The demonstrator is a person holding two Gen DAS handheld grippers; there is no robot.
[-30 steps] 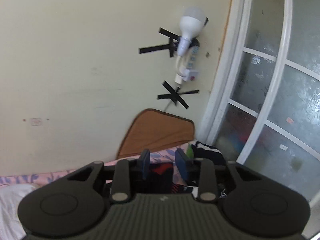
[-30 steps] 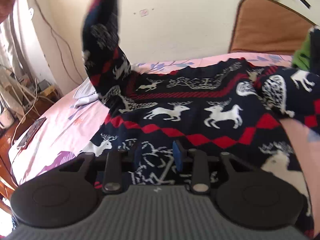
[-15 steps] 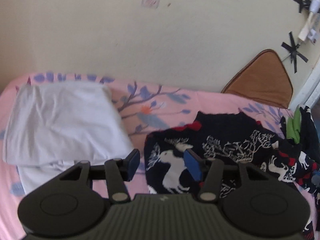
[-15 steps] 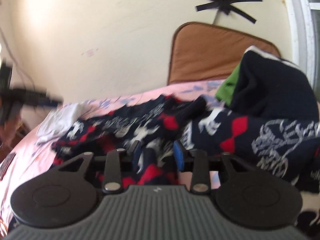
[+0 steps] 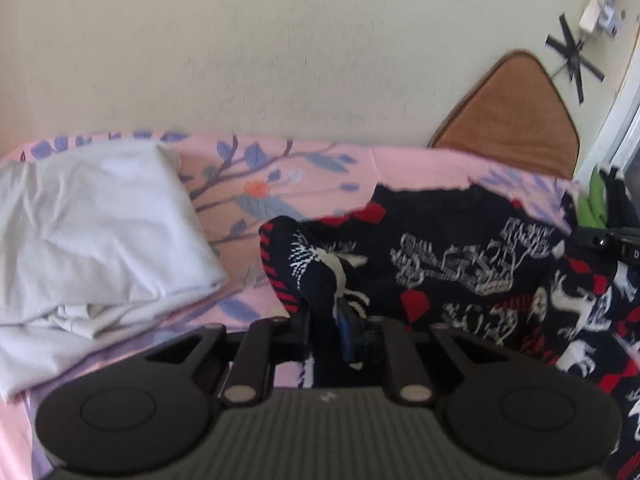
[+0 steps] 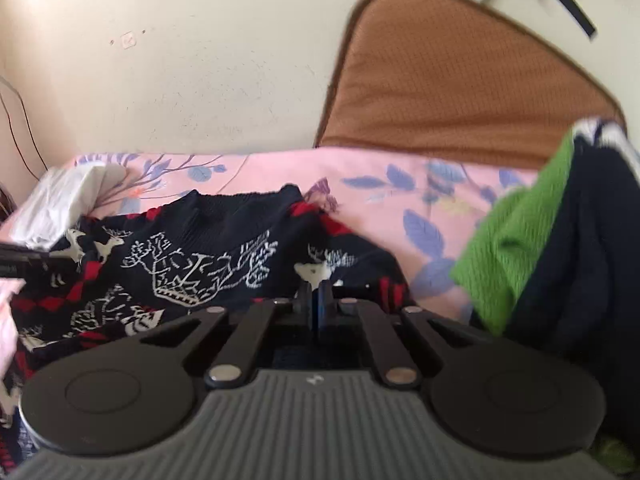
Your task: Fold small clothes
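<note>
A dark navy sweater (image 5: 460,264) with white reindeer and red diamonds lies spread on the pink floral bedsheet (image 5: 280,176); it also shows in the right wrist view (image 6: 200,264). My left gripper (image 5: 324,320) is shut on a bunched fold of the sweater at its left shoulder side. My right gripper (image 6: 315,300) is shut on the sweater's edge at its right side. The other gripper's black tip shows at each view's edge.
A folded white garment (image 5: 92,216) lies on the bed at the left. A pile of green and dark clothes (image 6: 540,248) sits at the right. A brown cushion (image 6: 460,88) leans on the cream wall behind the bed.
The left gripper was open over the sweater and has closed on a fold of it. The right gripper has closed tightly on the sweater's edge and moved nearer the cushion.
</note>
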